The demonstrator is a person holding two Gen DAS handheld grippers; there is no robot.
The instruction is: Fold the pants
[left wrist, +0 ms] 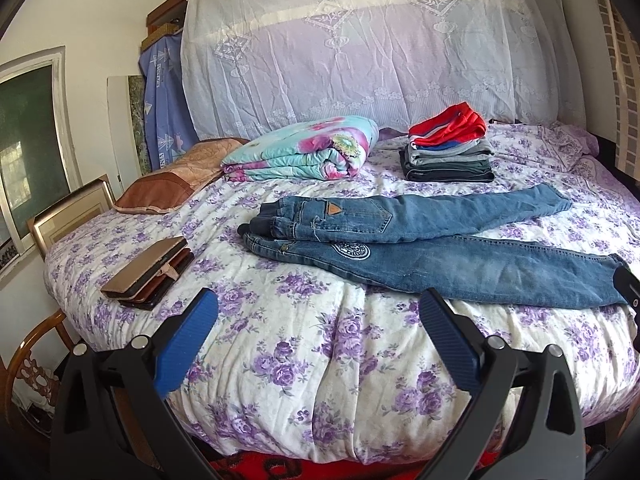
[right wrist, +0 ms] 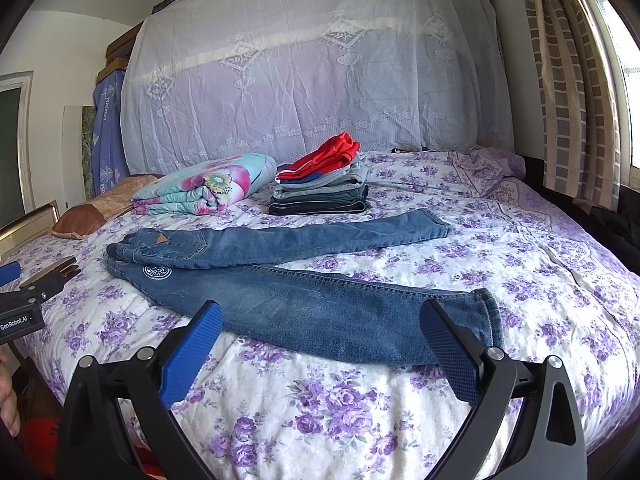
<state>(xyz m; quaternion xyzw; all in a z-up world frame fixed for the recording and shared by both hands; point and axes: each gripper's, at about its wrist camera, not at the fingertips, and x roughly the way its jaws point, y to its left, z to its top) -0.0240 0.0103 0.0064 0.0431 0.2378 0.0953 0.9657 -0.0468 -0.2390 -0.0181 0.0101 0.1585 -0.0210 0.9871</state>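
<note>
The left gripper point(left wrist: 318, 312) has its blue pads point(left wrist: 186, 344) spread wide, holding nothing, above the near edge of the bed point(left wrist: 340, 380). The right gripper point(right wrist: 320, 320) is spread just as wide and also empty, its pads point(right wrist: 448, 354) in front of the hem end of the near leg; whether the right pad touches the cloth I cannot tell.

The jeans point(right wrist: 320, 304) lie flat on the flowered bedspread, waist to the left and legs running right. The far leg point(right wrist: 320, 236) angles up and away from the near one, so the two part toward the hems. A round white patch point(right wrist: 157, 272) sits near the waist, and a small brown triangle label point(right wrist: 161, 237) sits on the upper half.

To the left of the waist lies a brown wallet point(left wrist: 150, 274). Behind the jeans are a folded floral quilt point(left wrist: 308, 152), a brown pillow point(left wrist: 172, 180) and a stack of folded clothes point(left wrist: 448, 152) topped in red. A lace cover point(left wrist: 360, 48) hangs over the headboard.
</note>
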